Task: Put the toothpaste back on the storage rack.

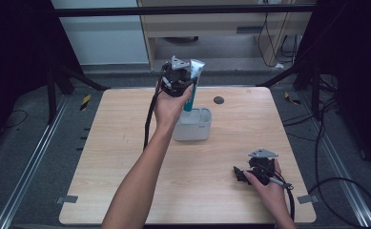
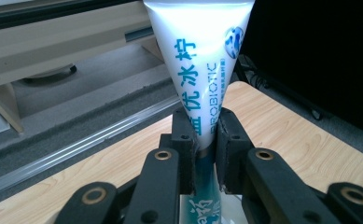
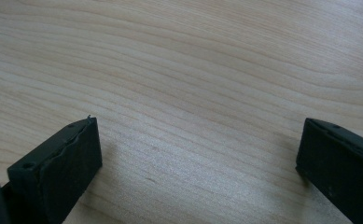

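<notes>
The surface (image 1: 126, 157) is a pale, rounded-cornered board with a fine, wavy wood grain, and a small dark round disc (image 1: 218, 100) sits near its far edge. Just behind the middle stands a white container (image 1: 194, 125), squarish with softly rounded corners and smooth walls.

A soft tube (image 2: 202, 70), glossy white at its broad, flat, crimped end and shading to translucent teal lower down, carries blue-green printed characters and a small round emblem. It stands upright over the white container, and its lower end seems to reach into the opening, though the hand hides the exact contact in the high view.

The left gripper (image 2: 206, 154) has its two matte black jaws pinched against the tube's narrow middle, one flat pad on either side. Brass-coloured rivets mark the jointed black links behind the pads. In the high view the left forearm stretches forward across the surface, the left hand (image 1: 171, 106) raised above the container with the gripper and its grey three-cornered plate on top.

The right gripper (image 3: 198, 158) has its blocky, dull black jaws spread wide apart over bare wood, nothing between them. The right hand (image 1: 269, 188) rests low near the right front corner of the surface, well apart from the container, its gripper pointing left.
</notes>
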`<state>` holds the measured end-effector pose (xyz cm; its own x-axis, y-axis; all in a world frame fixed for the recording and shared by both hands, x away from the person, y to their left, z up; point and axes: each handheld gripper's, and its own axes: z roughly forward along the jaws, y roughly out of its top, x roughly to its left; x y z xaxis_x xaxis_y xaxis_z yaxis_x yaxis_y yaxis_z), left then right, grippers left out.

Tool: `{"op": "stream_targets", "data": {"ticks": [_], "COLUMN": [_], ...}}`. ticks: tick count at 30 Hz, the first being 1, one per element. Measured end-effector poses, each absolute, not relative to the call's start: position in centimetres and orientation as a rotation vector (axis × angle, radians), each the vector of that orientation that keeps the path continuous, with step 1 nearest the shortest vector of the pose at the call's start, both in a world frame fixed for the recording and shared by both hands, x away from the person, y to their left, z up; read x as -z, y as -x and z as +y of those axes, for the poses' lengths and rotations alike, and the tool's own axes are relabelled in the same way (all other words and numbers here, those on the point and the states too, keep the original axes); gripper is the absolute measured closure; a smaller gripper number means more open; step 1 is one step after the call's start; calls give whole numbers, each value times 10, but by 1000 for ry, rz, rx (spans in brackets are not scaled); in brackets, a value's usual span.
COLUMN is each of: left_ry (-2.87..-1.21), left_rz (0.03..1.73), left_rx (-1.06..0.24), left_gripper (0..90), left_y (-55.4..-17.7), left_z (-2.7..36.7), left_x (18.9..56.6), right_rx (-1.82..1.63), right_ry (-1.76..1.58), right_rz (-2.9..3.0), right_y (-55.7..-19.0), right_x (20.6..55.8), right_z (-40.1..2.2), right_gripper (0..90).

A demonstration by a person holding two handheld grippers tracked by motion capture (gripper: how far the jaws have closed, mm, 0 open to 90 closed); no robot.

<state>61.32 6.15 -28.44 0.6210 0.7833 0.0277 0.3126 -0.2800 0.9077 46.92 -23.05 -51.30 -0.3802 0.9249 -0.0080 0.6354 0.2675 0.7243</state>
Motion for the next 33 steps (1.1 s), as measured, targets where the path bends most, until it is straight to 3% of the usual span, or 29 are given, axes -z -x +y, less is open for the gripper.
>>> {"op": "stream_targets", "data": {"ticks": [33], "left_ry": [-1785], "left_rz": [840], "left_rx": [-644], "left_gripper": [792], "left_y": [-611], "left_z": [71], "left_x": [316], "right_rx": [-898], "right_ry": [-1420], "right_rz": [2116], "right_y": [-469], "right_x": [513], "right_z": [-230], "right_gripper": [3]}}
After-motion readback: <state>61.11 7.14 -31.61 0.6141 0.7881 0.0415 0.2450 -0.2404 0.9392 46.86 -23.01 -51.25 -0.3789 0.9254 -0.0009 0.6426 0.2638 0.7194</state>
